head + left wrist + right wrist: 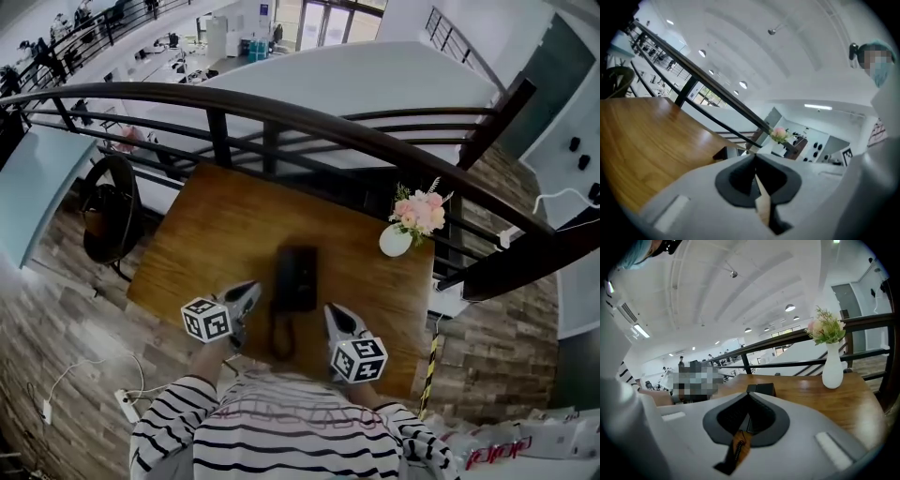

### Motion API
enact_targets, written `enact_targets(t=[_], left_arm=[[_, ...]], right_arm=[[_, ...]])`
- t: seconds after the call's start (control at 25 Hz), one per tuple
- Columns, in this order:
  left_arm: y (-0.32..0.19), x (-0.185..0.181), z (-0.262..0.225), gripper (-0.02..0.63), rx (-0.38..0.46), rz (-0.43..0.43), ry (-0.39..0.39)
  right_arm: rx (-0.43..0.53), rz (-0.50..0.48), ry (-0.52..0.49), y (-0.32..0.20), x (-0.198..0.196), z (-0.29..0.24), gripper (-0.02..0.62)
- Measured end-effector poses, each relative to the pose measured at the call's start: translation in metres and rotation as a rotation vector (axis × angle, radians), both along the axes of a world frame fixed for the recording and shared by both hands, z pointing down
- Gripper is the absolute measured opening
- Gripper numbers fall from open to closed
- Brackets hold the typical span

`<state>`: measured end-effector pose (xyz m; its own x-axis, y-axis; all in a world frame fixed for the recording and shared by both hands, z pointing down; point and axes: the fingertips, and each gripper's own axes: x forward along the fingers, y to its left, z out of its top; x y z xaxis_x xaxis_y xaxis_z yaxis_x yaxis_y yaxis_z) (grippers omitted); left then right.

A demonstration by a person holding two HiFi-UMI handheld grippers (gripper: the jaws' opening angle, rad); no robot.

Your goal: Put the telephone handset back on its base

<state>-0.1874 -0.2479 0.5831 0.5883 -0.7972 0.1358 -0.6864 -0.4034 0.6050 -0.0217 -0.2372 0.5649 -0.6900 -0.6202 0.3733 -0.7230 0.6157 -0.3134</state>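
Both pairs of jaws are sitting closed and empty: left gripper [249,291] left of the telephone [296,278], right gripper [335,313] right of it. We are judging this the approach; opening over its handset, indistinguishable here, is coming next.

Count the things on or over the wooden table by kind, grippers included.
black telephone: 1
white vase with pink flowers: 1
grippers: 2, the left gripper and the right gripper, both with jaws together
Total: 4
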Motion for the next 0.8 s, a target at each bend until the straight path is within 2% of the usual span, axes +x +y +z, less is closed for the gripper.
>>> enact_targets(t=[0.36, 0.8], left_arm=[[0.053, 0.035, -0.034, 0.002, 0.090, -0.056, -0.128], [0.116, 0.067, -0.046, 0.002, 0.145, -0.190, -0.217]], right_arm=[[0.015, -0.082, -0.026, 0.026, 0.020, -0.008, 0.000], [0.055, -0.183, -0.044, 0.057, 0.044, -0.013, 0.000]])
